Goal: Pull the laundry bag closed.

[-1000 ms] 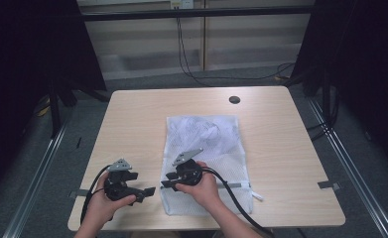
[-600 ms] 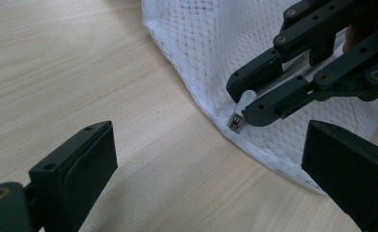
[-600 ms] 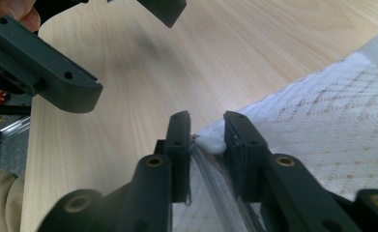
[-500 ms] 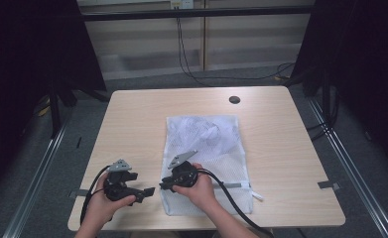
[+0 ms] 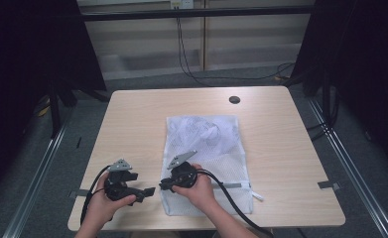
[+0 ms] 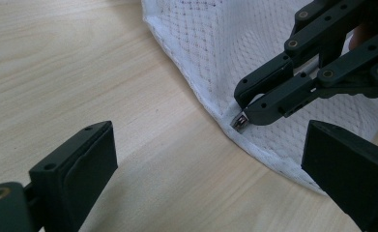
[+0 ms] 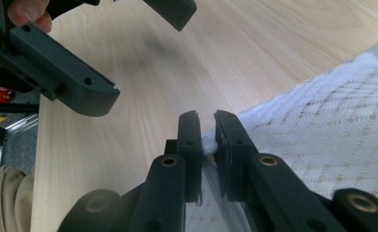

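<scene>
- Two handheld black two-jaw grippers are working at the near edge of the pale wooden table; the thing in hand is a white mesh laundry bag lying flat on it.
- Right gripper: jaws have just been closing and are now pinching the bag's thick white hem at its near left edge; a sliver of white fabric is showing between the pads.
- Left gripper: jaws are standing spread, nothing between them, hovering over bare wood just left of the bag's edge and pointing at the right gripper's tips.
- Bag relative to the claws: the bulk is stretching away behind and to the right of the right gripper; the hem is running diagonally in front of the left gripper.
- Handling judgement: light, limp, open-weave cloth; it is likely sagging and folding once lifted, and the mesh may snag on jaw corners.
- Best hold, as I judge it: the stitched hem, which is thicker and less slippery than single-layer mesh; a second pinch farther along the same edge should keep it spread.
</scene>
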`<state>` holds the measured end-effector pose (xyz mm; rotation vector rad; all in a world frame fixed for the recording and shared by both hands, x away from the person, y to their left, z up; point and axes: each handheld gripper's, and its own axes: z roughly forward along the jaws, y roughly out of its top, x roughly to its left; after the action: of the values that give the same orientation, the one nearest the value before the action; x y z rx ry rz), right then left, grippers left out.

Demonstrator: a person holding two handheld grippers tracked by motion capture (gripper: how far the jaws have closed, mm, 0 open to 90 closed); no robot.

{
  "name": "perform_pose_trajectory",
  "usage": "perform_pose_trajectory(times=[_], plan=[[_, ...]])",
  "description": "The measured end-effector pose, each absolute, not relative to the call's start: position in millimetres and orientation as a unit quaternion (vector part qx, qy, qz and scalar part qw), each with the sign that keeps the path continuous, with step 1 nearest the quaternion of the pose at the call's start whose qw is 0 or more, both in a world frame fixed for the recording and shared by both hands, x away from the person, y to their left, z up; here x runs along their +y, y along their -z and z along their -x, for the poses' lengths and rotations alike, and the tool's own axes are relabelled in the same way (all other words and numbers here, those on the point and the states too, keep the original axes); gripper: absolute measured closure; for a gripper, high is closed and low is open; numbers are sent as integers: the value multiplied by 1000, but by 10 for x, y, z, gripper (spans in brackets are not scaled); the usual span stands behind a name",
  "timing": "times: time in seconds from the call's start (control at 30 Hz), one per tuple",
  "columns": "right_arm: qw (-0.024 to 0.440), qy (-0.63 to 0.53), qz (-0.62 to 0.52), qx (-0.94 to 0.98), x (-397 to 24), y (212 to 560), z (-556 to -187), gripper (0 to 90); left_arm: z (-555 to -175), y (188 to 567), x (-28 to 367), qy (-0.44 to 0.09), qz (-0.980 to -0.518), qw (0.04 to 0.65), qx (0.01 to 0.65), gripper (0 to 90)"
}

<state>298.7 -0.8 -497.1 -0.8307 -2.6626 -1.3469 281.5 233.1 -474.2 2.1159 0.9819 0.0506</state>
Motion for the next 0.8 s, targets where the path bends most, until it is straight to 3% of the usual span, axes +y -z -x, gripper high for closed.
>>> perform_pose_trajectory(times=[0.33,0.8], plan=[[20,457,278,-844,-78,4853,-2978,818,-2817,4752,2302,-7,-831,399,388,50],[28,494,292,-819,-191,4684,-2965,820,-2809,4788,2157,62,-809,432,394,20]])
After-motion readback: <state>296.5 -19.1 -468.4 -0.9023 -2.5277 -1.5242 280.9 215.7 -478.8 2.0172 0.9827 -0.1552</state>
